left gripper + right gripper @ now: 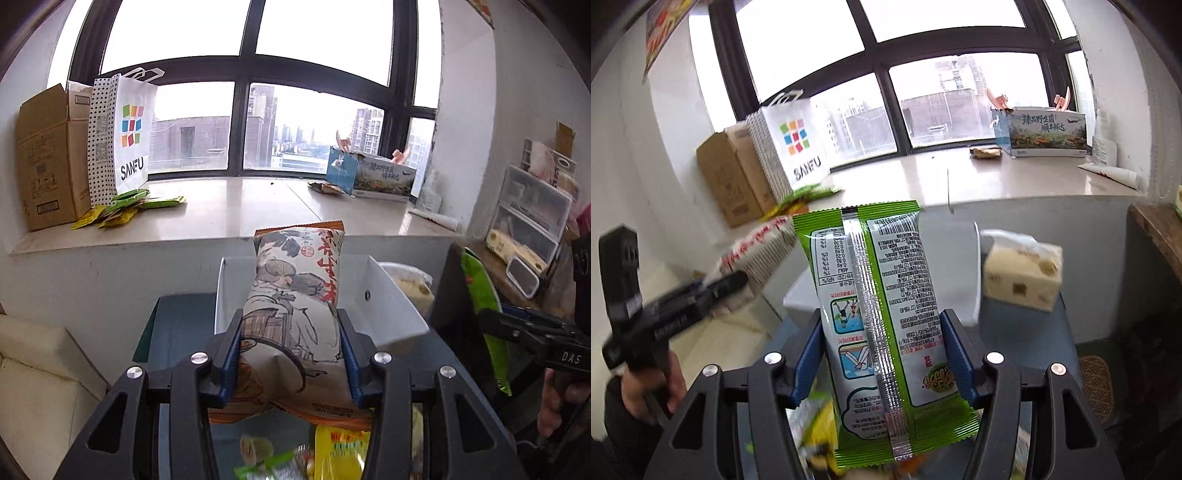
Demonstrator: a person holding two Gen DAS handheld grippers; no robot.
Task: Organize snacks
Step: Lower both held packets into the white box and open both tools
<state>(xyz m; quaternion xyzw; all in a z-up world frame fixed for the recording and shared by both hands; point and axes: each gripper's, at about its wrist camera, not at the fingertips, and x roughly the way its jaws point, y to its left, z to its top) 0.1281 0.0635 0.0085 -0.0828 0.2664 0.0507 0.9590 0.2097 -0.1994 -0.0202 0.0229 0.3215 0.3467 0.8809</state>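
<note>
From the left wrist, the left gripper (pixel 291 354) pinches a beige illustrated snack bag (pixel 295 306) by its lower half, held above the white bin (pixel 391 306) on the dark table (pixel 173 325). From the right wrist, the right gripper (pixel 886 354) clamps a green snack packet (pixel 882 325) upright, back side facing the camera, in front of the same bin. To do this well, I judge each pack should be carried fully over the bin's opening and lowered before the jaws part, one hand at a time.

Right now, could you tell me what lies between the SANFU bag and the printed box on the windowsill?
Between SANFU bag and printed box the sill is mostly bare, in both views.
</note>
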